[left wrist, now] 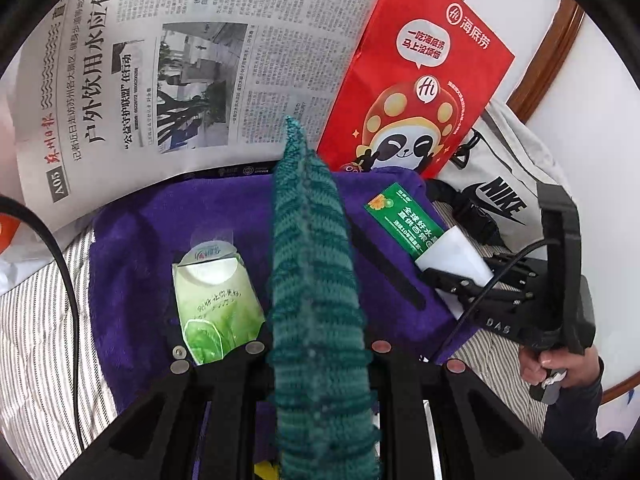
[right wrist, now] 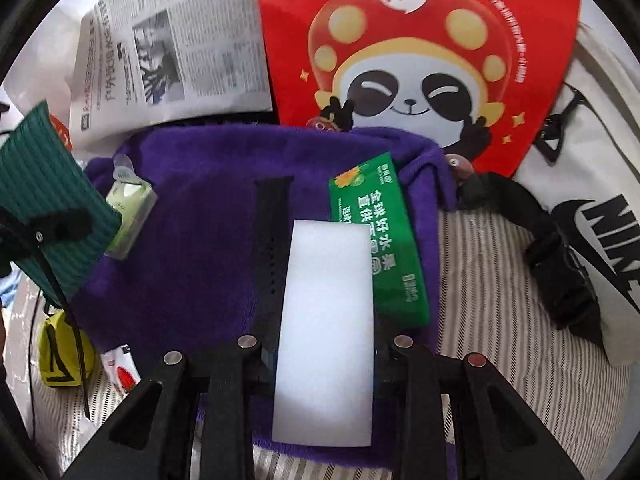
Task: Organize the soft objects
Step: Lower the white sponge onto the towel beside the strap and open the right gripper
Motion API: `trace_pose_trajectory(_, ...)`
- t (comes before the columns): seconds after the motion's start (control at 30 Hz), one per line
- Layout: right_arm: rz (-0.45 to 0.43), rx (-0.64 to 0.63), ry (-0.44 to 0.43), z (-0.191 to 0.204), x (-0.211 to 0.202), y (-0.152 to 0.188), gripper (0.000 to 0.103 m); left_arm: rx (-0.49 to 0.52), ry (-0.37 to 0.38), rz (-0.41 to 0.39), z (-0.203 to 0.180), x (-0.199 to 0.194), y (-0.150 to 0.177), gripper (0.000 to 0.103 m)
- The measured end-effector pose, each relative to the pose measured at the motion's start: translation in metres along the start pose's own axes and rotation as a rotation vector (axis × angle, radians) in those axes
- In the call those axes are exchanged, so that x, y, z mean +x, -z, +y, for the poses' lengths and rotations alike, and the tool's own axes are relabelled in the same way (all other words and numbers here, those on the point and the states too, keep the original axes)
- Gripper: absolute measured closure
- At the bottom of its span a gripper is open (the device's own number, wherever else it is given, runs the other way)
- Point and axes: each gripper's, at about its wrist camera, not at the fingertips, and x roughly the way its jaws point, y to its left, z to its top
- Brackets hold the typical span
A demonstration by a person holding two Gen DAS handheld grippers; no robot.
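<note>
While my left gripper (left wrist: 316,344) clamps the teal knitted cloth (left wrist: 312,264) and my right gripper (right wrist: 324,344) the white foam block (right wrist: 326,320) over the purple towel (right wrist: 200,240), either could snag the black strap (right wrist: 272,240).

One purple towel (right wrist: 192,216), two green packets (right wrist: 380,240), one newspaper (right wrist: 180,40)

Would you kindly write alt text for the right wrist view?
The right gripper holds a white foam block above a purple towel bearing a black strap and green packet. Behind lie a red panda bag and a newspaper.
</note>
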Motion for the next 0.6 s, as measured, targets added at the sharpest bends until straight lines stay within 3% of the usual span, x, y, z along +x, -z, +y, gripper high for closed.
trace_pose_trajectory(0.4, -0.002, -0.033, 0.002, 0.009, 0.013, 0.006, 0.071, 0.000, 0.019, 0.014, 0.000, 0.014, 0.004, 0.085)
trace_pose_trajectory(0.6, -0.002, -0.013, -0.065, 0.008, 0.009, 0.007, 0.049, -0.010, 0.022, 0.024, 0.001, 0.025, 0.005, 0.085)
